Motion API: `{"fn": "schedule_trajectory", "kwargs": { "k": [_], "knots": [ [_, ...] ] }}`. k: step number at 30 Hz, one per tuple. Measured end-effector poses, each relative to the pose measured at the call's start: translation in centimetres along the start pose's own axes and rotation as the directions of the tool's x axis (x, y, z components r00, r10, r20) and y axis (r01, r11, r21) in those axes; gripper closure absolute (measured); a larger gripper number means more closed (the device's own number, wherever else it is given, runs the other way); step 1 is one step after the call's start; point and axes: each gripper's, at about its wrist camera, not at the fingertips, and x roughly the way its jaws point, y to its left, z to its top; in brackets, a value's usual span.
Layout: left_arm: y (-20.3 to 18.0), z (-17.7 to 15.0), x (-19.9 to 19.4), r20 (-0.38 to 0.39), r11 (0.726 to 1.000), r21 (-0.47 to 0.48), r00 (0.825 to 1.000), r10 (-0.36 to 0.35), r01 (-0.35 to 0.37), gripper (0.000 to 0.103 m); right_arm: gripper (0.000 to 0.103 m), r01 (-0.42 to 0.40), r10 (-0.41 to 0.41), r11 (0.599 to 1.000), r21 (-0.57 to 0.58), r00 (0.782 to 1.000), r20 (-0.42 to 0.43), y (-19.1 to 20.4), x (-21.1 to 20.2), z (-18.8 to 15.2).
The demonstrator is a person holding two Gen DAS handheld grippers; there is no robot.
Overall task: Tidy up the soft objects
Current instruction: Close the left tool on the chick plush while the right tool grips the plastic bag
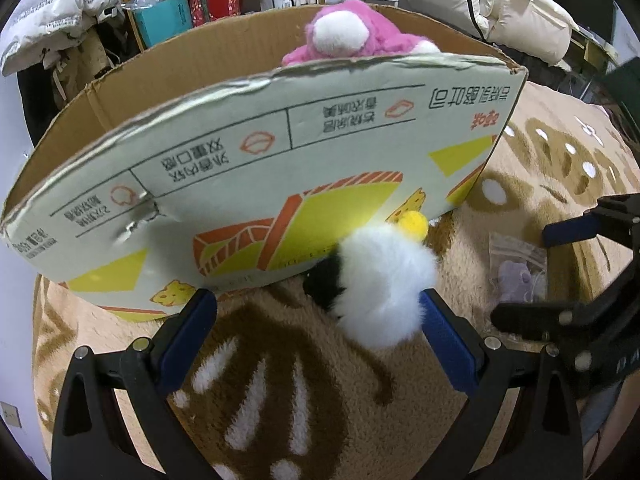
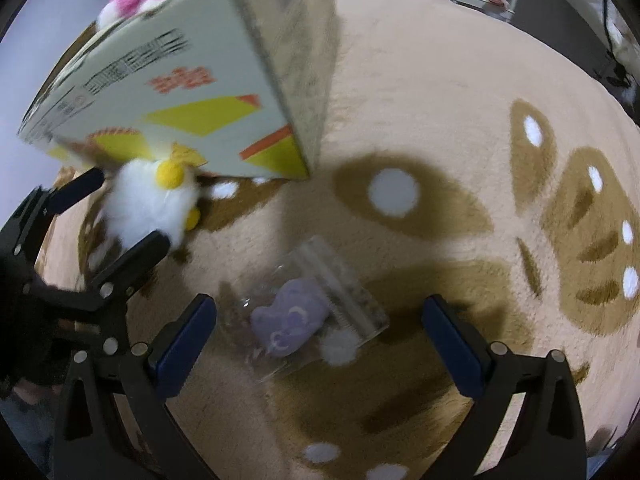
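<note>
Left gripper jaws spread, white plush touching right finger.

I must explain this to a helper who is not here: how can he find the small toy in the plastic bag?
Start at the printed cardboard box on the brown blanket. Before its corner lies a clear plastic bag, between the open fingers of the right gripper. Its lilac toy is flat, unlike the fluffy white plush.
</note>
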Motion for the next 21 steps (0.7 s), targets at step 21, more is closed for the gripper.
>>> {"fn": "schedule_trajectory", "kwargs": {
  "k": [21],
  "knots": [
    [0.2, -0.3, 0.8, -0.056, 0.994, -0.045, 0.993, -0.104, 0.102, 0.015, 0.009, 0.057, -0.065, 0.990, -0.128, 0.996, -0.055, 4.8, 2.4, -2.7]
  ]
}}
